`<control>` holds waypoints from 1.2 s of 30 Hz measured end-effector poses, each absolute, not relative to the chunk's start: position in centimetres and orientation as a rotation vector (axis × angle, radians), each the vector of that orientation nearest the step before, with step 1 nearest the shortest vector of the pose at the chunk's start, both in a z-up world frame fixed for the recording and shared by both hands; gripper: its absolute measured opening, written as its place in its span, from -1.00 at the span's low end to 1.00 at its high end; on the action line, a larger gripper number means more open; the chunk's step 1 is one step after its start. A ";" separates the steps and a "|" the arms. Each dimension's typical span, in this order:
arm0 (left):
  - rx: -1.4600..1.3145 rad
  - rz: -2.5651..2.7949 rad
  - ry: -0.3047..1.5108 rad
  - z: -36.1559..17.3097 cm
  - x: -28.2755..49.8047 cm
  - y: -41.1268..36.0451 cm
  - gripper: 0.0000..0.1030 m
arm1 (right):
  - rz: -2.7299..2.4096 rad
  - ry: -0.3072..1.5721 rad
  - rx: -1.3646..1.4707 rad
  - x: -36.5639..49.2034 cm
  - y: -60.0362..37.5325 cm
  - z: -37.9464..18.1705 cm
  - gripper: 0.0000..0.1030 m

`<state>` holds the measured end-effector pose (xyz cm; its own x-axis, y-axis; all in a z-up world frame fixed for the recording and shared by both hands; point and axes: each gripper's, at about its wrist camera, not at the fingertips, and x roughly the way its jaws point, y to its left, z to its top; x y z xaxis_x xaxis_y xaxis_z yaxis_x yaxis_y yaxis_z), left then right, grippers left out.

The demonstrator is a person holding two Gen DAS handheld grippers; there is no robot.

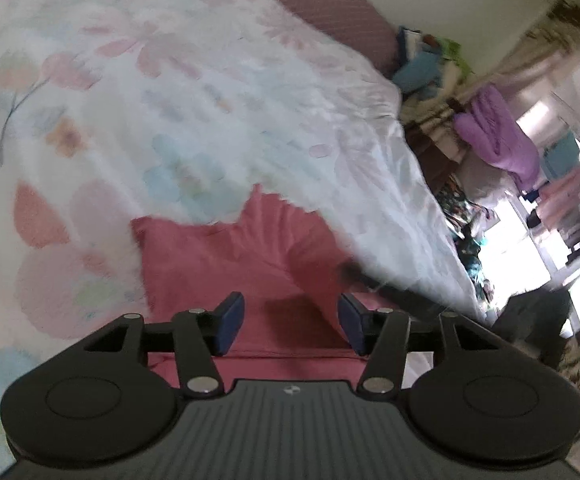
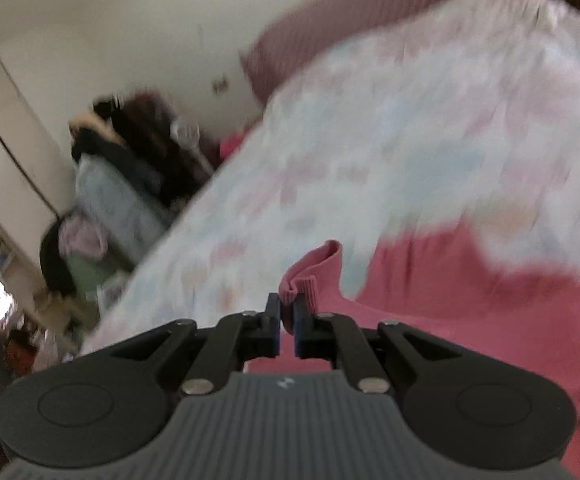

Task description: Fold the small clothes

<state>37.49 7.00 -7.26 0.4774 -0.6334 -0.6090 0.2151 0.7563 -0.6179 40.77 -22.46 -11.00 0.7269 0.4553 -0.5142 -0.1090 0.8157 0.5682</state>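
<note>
A pink knit garment [image 1: 242, 252] lies on a bed with a floral sheet [image 1: 130, 112]. In the left wrist view my left gripper [image 1: 292, 322] hovers over the garment with its blue pads apart; nothing is pinched between them. In the right wrist view my right gripper [image 2: 287, 320] is shut on a ribbed edge of the pink garment [image 2: 310, 276], which loops up above the fingertips. The rest of the pink garment [image 2: 470, 304] spreads to the right over the floral sheet [image 2: 370, 160]. The view is blurred.
A dark pink headboard [image 1: 330, 4] runs behind the bed. Beyond the bed's right edge stand piled clothes, a purple cloth [image 1: 498, 136] and a bright doorway. In the right wrist view, dark and grey clothes [image 2: 122, 184] pile up left of the bed by a white wardrobe [image 2: 6, 132].
</note>
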 end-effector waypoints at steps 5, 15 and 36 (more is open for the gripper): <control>-0.558 -0.507 1.023 -11.5 38.8 7.6 0.21 | 0.348 0.877 0.449 40.5 -16.2 -18.3 -0.97; -0.530 -0.453 1.070 -16.0 41.7 5.0 0.21 | 0.355 0.853 0.405 37.8 -20.3 -18.2 -0.16; -0.224 -0.563 0.851 -2.2 42.1 -6.2 -0.96 | -0.007 0.797 0.361 29.4 -35.6 -19.2 -0.57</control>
